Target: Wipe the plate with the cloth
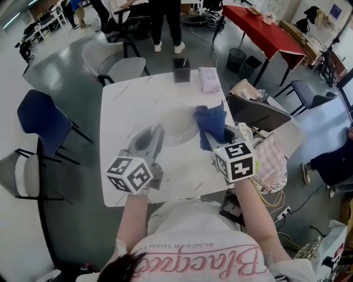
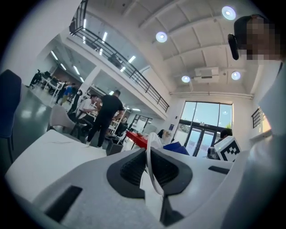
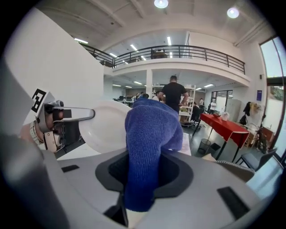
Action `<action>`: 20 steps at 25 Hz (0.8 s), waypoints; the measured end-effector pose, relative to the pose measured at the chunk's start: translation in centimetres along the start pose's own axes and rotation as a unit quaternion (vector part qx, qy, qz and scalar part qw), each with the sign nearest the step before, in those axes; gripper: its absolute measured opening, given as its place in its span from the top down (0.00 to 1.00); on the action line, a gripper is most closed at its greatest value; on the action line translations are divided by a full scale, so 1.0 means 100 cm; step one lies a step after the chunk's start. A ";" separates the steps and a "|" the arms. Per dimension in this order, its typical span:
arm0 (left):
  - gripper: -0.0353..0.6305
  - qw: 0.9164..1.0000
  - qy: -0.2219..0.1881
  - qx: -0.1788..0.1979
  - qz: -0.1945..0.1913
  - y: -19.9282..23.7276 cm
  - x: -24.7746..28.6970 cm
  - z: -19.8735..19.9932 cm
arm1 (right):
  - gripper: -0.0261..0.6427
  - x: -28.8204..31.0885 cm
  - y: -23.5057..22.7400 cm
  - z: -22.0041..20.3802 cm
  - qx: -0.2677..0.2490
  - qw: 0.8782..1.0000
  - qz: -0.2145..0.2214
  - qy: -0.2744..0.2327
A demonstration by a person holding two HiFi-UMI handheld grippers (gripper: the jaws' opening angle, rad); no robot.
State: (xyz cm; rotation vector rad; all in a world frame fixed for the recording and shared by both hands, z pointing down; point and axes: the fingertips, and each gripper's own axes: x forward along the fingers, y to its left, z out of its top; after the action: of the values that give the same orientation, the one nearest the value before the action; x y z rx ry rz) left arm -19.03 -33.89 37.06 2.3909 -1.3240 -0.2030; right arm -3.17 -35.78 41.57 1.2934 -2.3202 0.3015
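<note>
White worktop [image 1: 132,104] is standing on a glossy grey floor [image 1: 66,82]. A blue chair [image 1: 41,118] is sitting off its left side, a grey chair [image 1: 118,66] at its far corner. A red table [image 1: 259,30] is running along the far right, with dark bins [image 1: 236,57] standing beside it. A railed balcony [image 3: 178,53] is spanning the hall. Round ceiling lights [image 3: 161,3] are glowing, and daylight is coming through tall windows [image 2: 208,117].

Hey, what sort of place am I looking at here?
Likely a large open workspace or lab hall: a railed mezzanine overhead, a long red table, and loose chairs beside a white table.
</note>
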 end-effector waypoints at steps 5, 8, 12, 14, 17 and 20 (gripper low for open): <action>0.91 0.994 0.008 0.105 -0.032 -0.008 -0.003 -0.006 | 0.80 -0.025 -0.015 0.016 0.011 0.999 -0.007 -0.029; 0.91 0.975 0.009 0.214 -0.067 -0.025 -0.004 -0.008 | 0.80 -0.042 -0.009 0.035 -0.024 0.998 0.027 -0.049; 0.91 0.930 0.007 0.349 -0.111 -0.053 -0.003 -0.013 | 0.80 -0.060 0.006 0.051 -0.092 0.992 0.066 -0.053; 0.91 0.900 0.007 0.420 -0.120 -0.064 -0.001 -0.017 | 0.80 -0.064 0.013 0.053 -0.119 0.988 0.081 -0.049; 0.91 0.828 0.015 0.547 -0.122 -0.077 0.003 -0.028 | 0.80 -0.068 0.021 0.054 -0.145 0.984 0.094 -0.044; 0.91 0.752 0.024 0.645 -0.136 -0.089 0.004 -0.045 | 0.80 -0.070 0.029 0.053 -0.168 0.981 0.094 -0.037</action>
State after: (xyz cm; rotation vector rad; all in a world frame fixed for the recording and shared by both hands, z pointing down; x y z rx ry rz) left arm -10.46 -28.79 37.48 3.6217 -1.2206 1.0555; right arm -4.02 -31.23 33.58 0.9376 -2.4284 -0.0814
